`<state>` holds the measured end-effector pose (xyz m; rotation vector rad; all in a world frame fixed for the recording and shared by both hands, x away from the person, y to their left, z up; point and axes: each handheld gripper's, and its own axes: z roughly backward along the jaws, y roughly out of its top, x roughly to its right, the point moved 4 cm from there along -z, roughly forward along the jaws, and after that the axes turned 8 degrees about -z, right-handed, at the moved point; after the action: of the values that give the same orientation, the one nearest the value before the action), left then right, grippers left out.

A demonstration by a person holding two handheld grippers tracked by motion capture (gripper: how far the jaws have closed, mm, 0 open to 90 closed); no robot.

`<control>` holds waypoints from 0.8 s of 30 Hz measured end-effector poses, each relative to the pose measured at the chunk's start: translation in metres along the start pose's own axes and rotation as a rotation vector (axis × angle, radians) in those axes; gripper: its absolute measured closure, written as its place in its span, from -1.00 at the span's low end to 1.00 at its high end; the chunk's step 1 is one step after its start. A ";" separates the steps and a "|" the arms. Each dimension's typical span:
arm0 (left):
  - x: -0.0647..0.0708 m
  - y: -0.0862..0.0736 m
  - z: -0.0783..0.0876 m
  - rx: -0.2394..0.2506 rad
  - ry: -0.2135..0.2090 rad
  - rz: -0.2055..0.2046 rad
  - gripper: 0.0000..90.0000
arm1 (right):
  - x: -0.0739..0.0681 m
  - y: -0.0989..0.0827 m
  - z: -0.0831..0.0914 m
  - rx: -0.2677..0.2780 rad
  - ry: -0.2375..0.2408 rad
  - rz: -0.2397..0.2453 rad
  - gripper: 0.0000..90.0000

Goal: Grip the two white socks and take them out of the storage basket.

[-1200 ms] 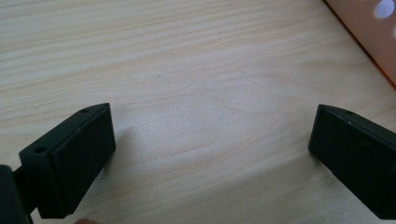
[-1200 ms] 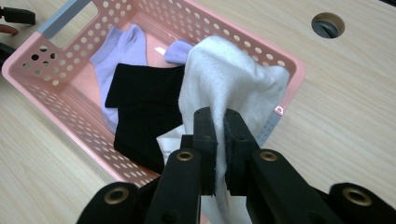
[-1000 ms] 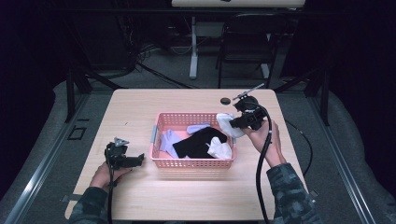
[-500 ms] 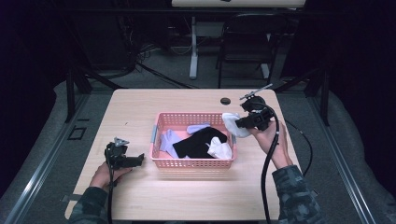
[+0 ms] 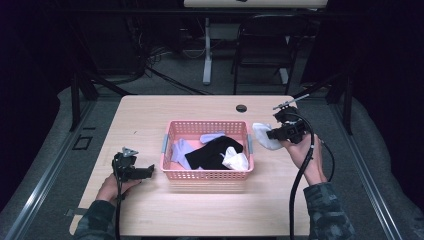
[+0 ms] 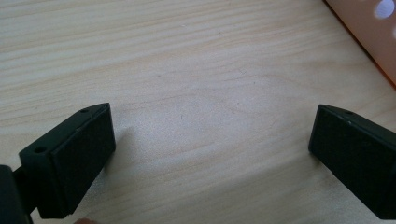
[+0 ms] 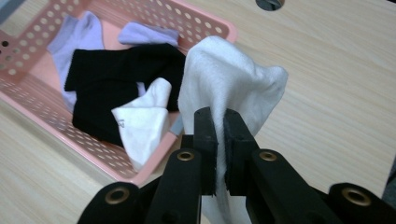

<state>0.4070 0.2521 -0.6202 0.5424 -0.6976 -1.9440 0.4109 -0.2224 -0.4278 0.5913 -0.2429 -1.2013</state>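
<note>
Over the last second the right tongs (image 5: 274,133) have carried the white sock (image 7: 224,84) outward and a little up, from over the basket's right corner to clear air just past its right wall. Their jaws are pinched together on a fold of that sock, which hangs bunched around them, so its weight rides on the clamp and it touches neither basket nor desk; that high, outward hold looks meant to lift it clear of the rim before setting it down on the bare wood to the right. Beyond them, the pink basket (image 5: 172,131) sits mid-desk and holds a black sock (image 7: 121,70) lying across pale purple socks (image 7: 77,32), with another white sock (image 7: 140,121) draped against the near wall. The left tongs (image 5: 136,171) have not shifted: they rest low on the desk (image 5: 150,110) just left of the basket, jaws wide apart with nothing between them, apparently parked until needed.
</note>
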 end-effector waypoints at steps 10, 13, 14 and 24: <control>0.000 0.000 0.000 0.000 0.000 0.000 -1.00 | 0.024 -0.017 -0.001 -0.010 -0.036 -0.063 0.91; 0.000 0.000 0.000 0.000 0.000 0.000 -1.00 | 0.030 -0.022 -0.004 -0.022 -0.044 -0.074 0.91; 0.000 0.000 0.000 0.000 0.000 0.001 -1.00 | 0.031 -0.023 -0.005 -0.024 -0.047 -0.075 0.91; 0.000 0.000 0.000 0.000 0.000 0.001 -1.00 | 0.048 -0.041 -0.027 -0.074 -0.055 -0.119 0.91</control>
<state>0.4069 0.2521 -0.6202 0.5425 -0.6974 -1.9430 0.4083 -0.2683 -0.4785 0.5143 -0.2111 -1.3373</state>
